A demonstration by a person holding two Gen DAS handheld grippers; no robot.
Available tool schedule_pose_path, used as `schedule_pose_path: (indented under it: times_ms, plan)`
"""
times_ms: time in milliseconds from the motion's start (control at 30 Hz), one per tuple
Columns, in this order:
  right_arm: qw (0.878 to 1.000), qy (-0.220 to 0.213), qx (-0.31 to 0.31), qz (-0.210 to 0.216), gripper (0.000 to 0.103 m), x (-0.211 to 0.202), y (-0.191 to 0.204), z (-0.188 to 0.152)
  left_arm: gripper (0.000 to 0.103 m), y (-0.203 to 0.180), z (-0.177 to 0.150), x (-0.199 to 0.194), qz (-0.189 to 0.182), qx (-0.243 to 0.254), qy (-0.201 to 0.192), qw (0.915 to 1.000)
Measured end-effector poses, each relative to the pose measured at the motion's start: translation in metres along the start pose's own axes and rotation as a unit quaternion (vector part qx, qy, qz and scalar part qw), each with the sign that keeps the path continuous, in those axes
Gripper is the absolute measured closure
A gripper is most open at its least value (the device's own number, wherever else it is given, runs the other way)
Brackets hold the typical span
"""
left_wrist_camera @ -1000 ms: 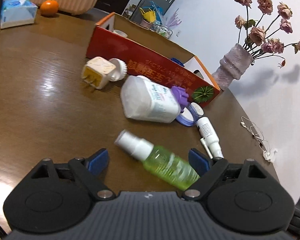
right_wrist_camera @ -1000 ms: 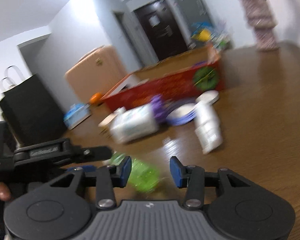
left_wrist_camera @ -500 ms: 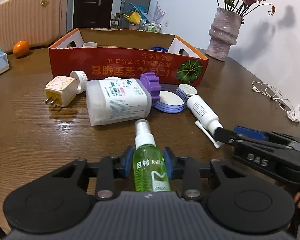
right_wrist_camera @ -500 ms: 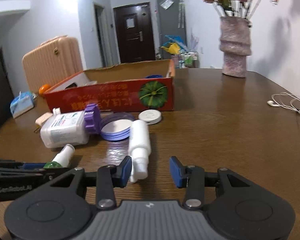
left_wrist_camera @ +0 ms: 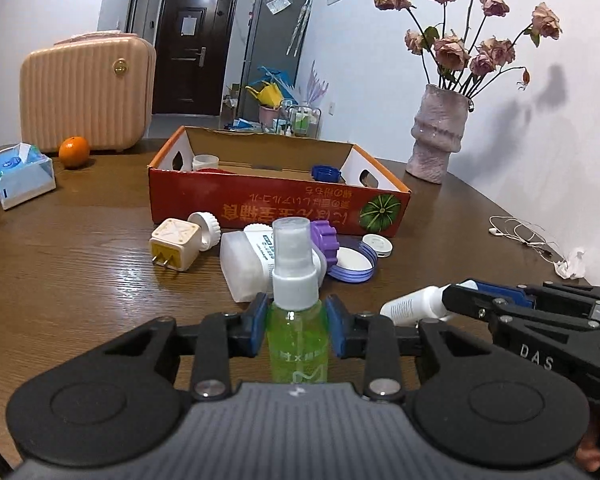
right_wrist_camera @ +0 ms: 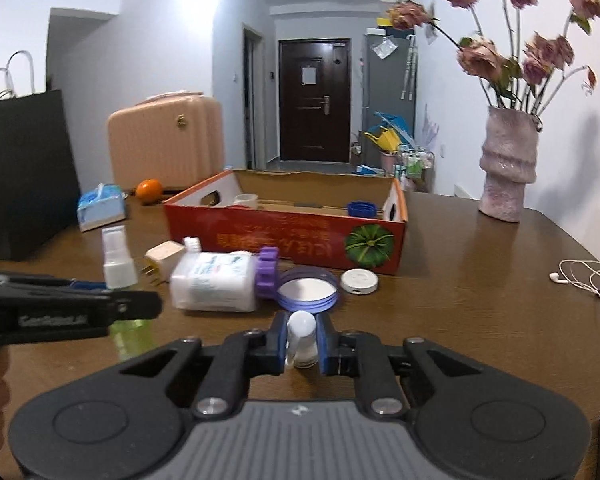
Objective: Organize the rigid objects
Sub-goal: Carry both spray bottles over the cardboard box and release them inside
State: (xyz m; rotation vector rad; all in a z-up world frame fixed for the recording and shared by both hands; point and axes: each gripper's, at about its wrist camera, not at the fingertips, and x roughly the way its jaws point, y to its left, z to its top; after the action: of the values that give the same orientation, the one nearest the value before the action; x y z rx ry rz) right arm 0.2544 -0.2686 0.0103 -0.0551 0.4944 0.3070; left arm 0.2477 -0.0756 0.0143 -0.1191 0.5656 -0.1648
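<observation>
My left gripper (left_wrist_camera: 298, 320) is shut on a green spray bottle (left_wrist_camera: 296, 340), held upright above the wooden table (left_wrist_camera: 80, 288); it also shows at the left of the right wrist view as the spray bottle (right_wrist_camera: 120, 268). My right gripper (right_wrist_camera: 302, 340) has its jaws closing, pads pressing on a small white bottle (right_wrist_camera: 302, 326), raised off the table. The left wrist view shows that white bottle (left_wrist_camera: 412, 306) at the lower right. Beyond stands an open red cardboard box (left_wrist_camera: 276, 204) with a blue cap and a white cup inside.
In front of the box lie a large white bottle with a purple cap (left_wrist_camera: 252, 260), a purple-rimmed lid (left_wrist_camera: 354, 264), a white round lid (left_wrist_camera: 377, 245) and a charger plug (left_wrist_camera: 175, 244). A vase (left_wrist_camera: 436, 136) and earphones (left_wrist_camera: 520, 234) are right; tissue pack (left_wrist_camera: 22, 172) and orange (left_wrist_camera: 74, 152) left.
The left gripper closed on the green spray bottle and raised it upright. The right gripper closed on the white bottle and lifted it from the table.
</observation>
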Motion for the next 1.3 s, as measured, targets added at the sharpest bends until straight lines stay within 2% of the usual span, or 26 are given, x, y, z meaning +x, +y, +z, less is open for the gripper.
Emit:
schedule_pose_path:
  times_ms: [433,767,900,1067,1300]
  plan:
    - [0.999,0.005,-0.036,-0.008,0.088,-0.005,0.023,0.008,0.071,-0.006,-0.007,-0.006,-0.006,0.049,-0.008,0.9988]
    - [1.0,0.001,-0.029,-0.004,0.083,-0.013,0.019,0.002,0.071,-0.005,-0.004,-0.001,-0.017,0.053,-0.001,0.9985]
    - [1.0,-0.002,-0.027,-0.006,0.064,-0.014,0.018,-0.002,0.071,-0.005,-0.004,0.002,-0.018,0.056,0.001,0.9982]
    - [1.0,-0.007,-0.017,-0.001,0.066,-0.014,0.014,-0.005,0.071,-0.004,-0.008,0.005,-0.016,0.056,0.009,0.9983]
    - [1.0,0.013,0.004,-0.005,0.068,-0.006,0.003,-0.012,0.071,-0.004,-0.01,0.007,-0.019,0.056,0.009,0.9982]
